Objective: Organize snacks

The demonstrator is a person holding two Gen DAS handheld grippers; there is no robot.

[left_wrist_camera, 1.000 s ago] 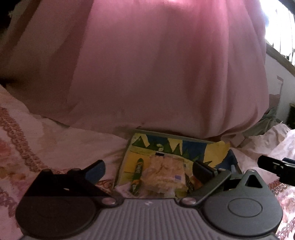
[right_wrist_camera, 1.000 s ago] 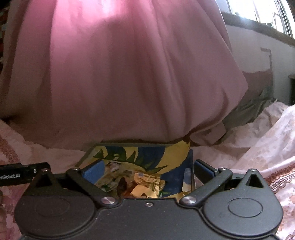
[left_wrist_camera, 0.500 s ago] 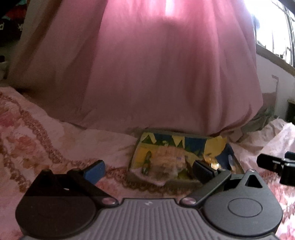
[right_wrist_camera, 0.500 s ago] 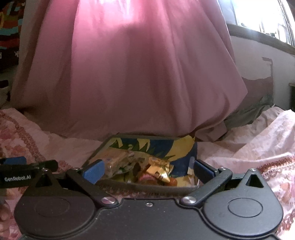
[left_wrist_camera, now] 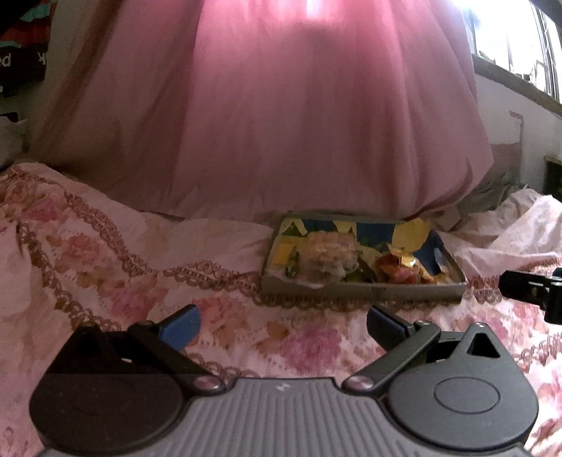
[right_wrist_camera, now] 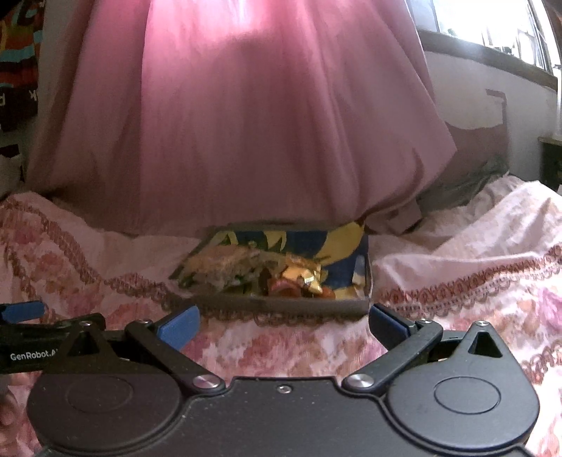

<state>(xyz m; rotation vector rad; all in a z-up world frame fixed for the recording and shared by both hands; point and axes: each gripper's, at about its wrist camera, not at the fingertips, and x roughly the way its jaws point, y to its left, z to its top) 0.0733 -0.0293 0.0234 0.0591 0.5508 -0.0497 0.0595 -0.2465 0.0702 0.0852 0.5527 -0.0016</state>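
A shallow grey tray [left_wrist_camera: 361, 291] with a blue and yellow lining lies on the flowered bedspread, also seen from the right wrist as the tray [right_wrist_camera: 281, 305]. Inside it sit a pale clear-wrapped snack pack [left_wrist_camera: 328, 255], a green packet [left_wrist_camera: 291, 269] and gold and red wrappers [left_wrist_camera: 404, 265]; the same gold wrapper [right_wrist_camera: 305, 276] shows in the right wrist view. My left gripper [left_wrist_camera: 282, 325] is open and empty, well short of the tray. My right gripper [right_wrist_camera: 282, 321] is open and empty too, just in front of the tray's near wall.
A large pink curtain or cloth [left_wrist_camera: 316, 123] hangs down right behind the tray. The pink flowered bedspread [left_wrist_camera: 123, 281] spreads left and right, rumpled at the right [right_wrist_camera: 474, 246]. A bright window [right_wrist_camera: 491, 28] is at the upper right.
Both grippers have pulled back and away from the tray, which was under the fingers a second ago and now lies ahead of them. Both stayed open.
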